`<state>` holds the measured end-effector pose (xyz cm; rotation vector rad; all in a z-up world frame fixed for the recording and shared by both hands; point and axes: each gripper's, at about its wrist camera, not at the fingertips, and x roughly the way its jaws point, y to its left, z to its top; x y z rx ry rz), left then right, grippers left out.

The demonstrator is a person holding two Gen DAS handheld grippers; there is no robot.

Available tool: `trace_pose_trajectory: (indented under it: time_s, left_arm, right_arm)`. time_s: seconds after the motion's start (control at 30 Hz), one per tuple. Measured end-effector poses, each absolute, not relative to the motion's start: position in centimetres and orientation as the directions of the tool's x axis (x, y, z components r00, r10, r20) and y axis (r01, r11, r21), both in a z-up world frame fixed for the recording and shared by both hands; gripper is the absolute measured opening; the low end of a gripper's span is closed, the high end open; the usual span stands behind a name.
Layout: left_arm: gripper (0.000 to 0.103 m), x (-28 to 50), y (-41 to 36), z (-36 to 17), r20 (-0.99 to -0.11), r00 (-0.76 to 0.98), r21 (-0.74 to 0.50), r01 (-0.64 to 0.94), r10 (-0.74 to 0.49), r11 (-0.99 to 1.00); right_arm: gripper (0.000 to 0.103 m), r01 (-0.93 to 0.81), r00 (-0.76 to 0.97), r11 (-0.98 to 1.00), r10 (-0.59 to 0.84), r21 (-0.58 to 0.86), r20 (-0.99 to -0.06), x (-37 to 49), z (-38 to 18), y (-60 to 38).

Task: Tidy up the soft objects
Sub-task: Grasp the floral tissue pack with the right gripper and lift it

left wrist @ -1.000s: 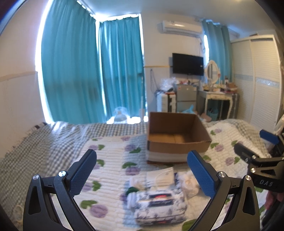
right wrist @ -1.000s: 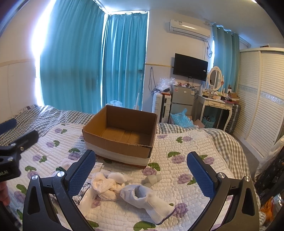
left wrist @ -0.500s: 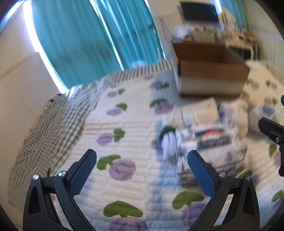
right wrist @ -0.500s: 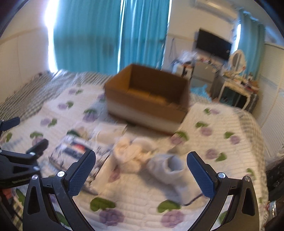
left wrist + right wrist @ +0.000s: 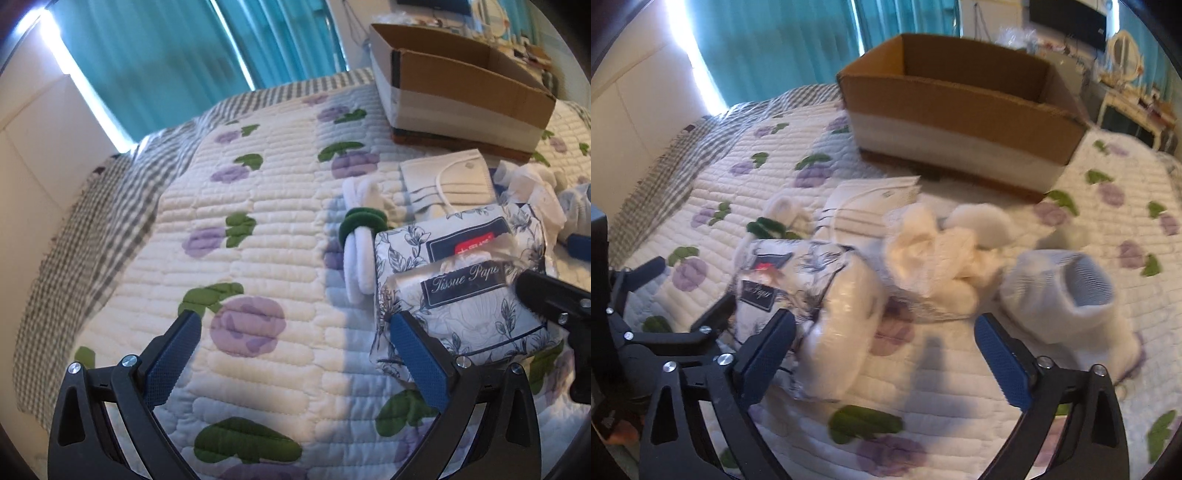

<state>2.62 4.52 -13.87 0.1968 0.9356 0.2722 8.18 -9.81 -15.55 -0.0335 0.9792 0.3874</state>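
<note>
A floral tissue pack lies on the quilted bed, also in the right wrist view. Beside it are white and green hair ties, a white face mask, cream socks and a pale blue-white sock. An open cardboard box stands behind them. My left gripper is open, low over the quilt, its right finger touching or close to the pack's near left corner. My right gripper is open, low in front of the pack and socks.
The quilt has purple flower prints; a grey checked blanket covers the bed's left side. Teal curtains hang behind. A dressing table stands at the far right.
Both grippers have dropped and tilted down toward the bed, closing in on the pile. The left one has come up to the tissue pack. Both stay open.
</note>
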Motion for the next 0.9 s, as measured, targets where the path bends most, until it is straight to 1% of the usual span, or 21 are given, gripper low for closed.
trace_pose_trajectory:
  time_s: [0.07,0.13,0.2,0.27,0.33,0.43,0.53,0.63,0.77,0.9]
  left_arm:
    - [0.103,2.6,4.6,-13.8,-0.766,0.564,0.277,-0.145,0.309,0.95]
    - [0.103,2.7,4.8,-13.7,-0.769,0.564,0.262,-0.149,0.3,0.953]
    - [0.103,2.7,5.0,-13.5,-0.768,0.567,0.254,-0.158,0.298,0.954]
    - [0.103,2.4,5.1,-13.0,-0.762,0.576,0.244,-0.166,0.295,0.956]
    - [0.103,1.9,4.9,-11.9,-0.746,0.605,0.227,-0.161,0.277,0.961]
    - [0.103,0.7,4.1,-10.2,-0.714,0.656,0.204,-0.139,0.244,0.969]
    - [0.103,-0.3,3.3,-8.8,-0.698,0.684,0.177,-0.122,0.212,0.977]
    - [0.103,-1.0,2.4,-7.3,-0.683,0.708,0.151,-0.103,0.179,0.983]
    - [0.103,-1.5,0.5,-5.3,-0.655,0.743,0.124,-0.075,0.139,0.989]
    - [0.103,-0.9,-2.2,-4.2,-0.646,0.76,0.073,-0.025,0.066,0.997]
  right_arm:
    - [0.088,-0.347,0.466,0.919,0.343,0.188,-0.816,8.5,-16.0,-9.3]
    - [0.076,-0.357,0.434,0.9,0.397,0.251,-0.809,8.8,-16.2,-9.0]
    - [0.067,-0.372,0.413,0.881,0.438,0.292,-0.798,8.8,-16.4,-8.5]
    - [0.063,-0.377,0.402,0.871,0.46,0.315,-0.792,8.7,-16.5,-8.2]
    - [0.048,-0.373,0.419,0.867,0.474,0.33,-0.774,8.4,-16.0,-8.6]
    - [0.041,-0.388,0.452,0.853,0.507,0.35,-0.734,7.4,-14.4,-9.6]
    - [0.037,-0.411,0.508,0.859,0.493,0.305,-0.706,5.9,-12.4,-10.5]
    - [0.036,-0.423,0.555,0.861,0.492,0.281,-0.671,4.7,-10.1,-11.9]
    - [0.036,-0.415,0.649,0.88,0.465,0.232,-0.602,2.9,-6.0,-15.0]
    - [0.036,-0.375,0.735,0.913,0.398,0.159,-0.548,1.9,-2.4,-19.0]
